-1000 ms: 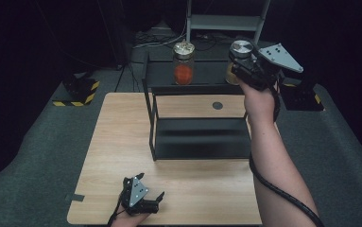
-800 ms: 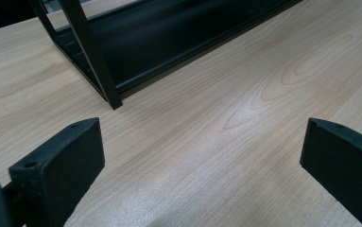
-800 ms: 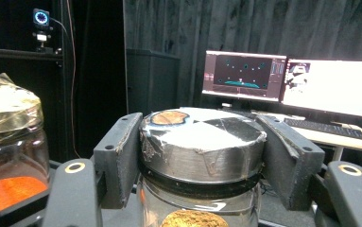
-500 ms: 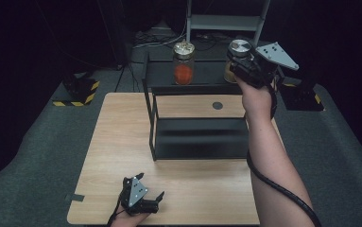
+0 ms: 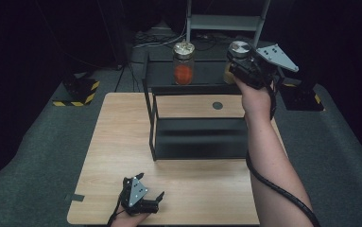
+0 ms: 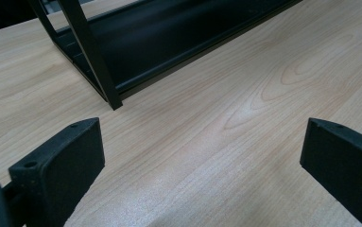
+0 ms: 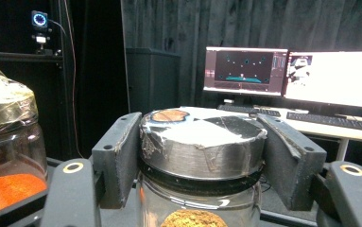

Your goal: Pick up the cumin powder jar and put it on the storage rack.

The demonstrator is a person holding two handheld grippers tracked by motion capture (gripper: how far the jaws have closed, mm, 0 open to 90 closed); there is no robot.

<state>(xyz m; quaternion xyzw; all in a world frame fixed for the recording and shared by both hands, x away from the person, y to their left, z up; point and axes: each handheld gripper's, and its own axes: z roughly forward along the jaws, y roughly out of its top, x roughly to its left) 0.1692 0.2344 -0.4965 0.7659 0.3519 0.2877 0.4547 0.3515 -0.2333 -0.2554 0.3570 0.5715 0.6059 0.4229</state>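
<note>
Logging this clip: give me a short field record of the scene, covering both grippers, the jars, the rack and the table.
left gripper: low over the table's near edge, jaws wide apart, holding nothing
right gripper: raised at the rack's top right, jaws closed on the lid of the brown-powder jar
brown-powder jar: glass, taped silver lid, tan powder inside
orange-powder jar: upright on the rack's top, left of the other jar, untouched
rack: black two-level frame on the table's far half
table: light wood
</note>
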